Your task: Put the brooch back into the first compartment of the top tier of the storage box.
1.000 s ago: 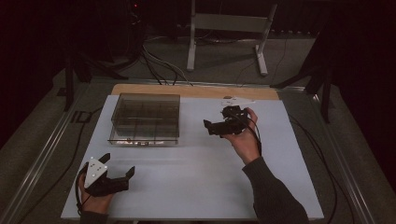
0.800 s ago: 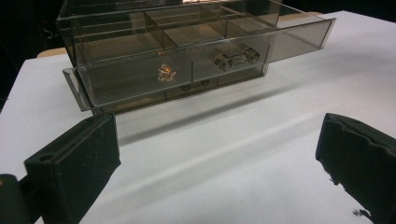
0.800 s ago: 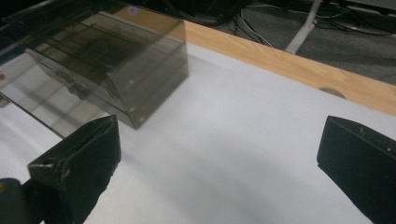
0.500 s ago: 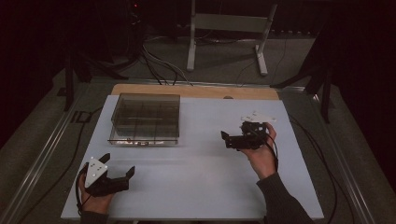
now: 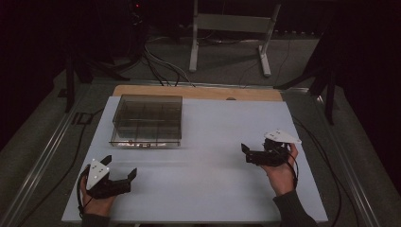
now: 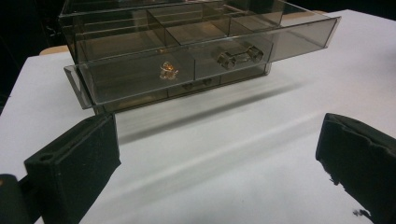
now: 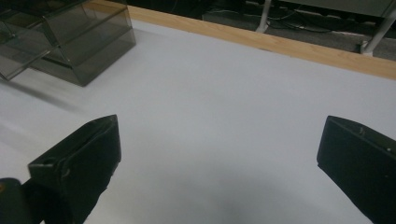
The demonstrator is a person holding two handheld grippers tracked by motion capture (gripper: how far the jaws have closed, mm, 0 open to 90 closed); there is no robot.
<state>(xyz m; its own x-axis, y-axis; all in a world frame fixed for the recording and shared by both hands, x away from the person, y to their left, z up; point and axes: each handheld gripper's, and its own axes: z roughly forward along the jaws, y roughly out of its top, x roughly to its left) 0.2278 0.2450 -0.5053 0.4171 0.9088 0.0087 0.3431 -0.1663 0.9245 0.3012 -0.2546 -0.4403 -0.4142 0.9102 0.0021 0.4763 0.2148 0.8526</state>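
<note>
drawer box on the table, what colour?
Smoky brown see-through plastic drawer box, seen best in the left gripper view.

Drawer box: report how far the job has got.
Done: the smoky clear drawer box has its upper drawer pulled out, a small gold item inside. In hand: nothing; left tool and right tool are open, apart from it. Left: probably closing that drawer.

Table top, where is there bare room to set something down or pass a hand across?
The white table top lies bare between the left gripper and the right gripper, and from the smoky clear drawer box across to the far right edge by the wooden strip. The far left corner, around the box with its drawer pulled out, is tightest.
</note>
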